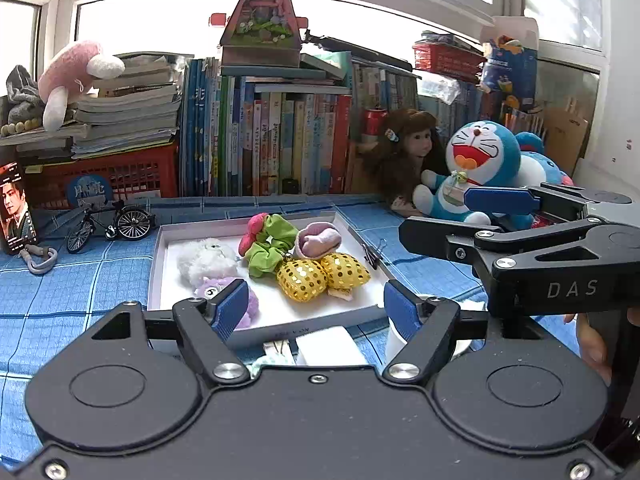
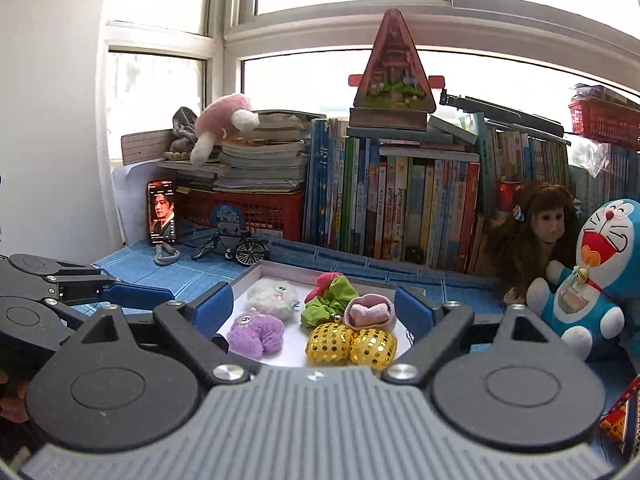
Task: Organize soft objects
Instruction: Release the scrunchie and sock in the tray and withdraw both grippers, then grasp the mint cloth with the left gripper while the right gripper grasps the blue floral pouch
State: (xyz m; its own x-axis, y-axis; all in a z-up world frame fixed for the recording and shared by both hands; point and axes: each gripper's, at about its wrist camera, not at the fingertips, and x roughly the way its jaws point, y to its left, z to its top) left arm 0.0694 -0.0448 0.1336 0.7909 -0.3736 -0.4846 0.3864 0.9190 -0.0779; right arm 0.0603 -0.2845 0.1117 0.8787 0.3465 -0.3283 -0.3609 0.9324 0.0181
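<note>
Both grippers' jaws wide, nothing btwn: left gripper [image 1: 316,306], right gripper [image 2: 314,306]. Just beyond, white tray [image 1: 158,264] on blue cloth [image 1: 72,280] holds purple plush [image 2: 254,330], white plush [image 2: 272,295], gold sequin pouches [image 2: 350,343], green scrunchie [image 2: 328,308], pink scrunchie [image 2: 370,312]. Books [image 1: 280,140] w/ Doraemon [image 1: 476,164] at back.

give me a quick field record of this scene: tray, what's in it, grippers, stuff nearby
tray: white shallow tray on blue checked cloth
contents: white plush, purple plush, green scrunchie, pink pouch, two gold sequin pieces
left gripper: open, empty, above the tray's near edge
right gripper: open, empty, facing the tray
right of tray: doll, blue cat plush
left of tray: toy bicycle, phone
behind: row of books
</note>
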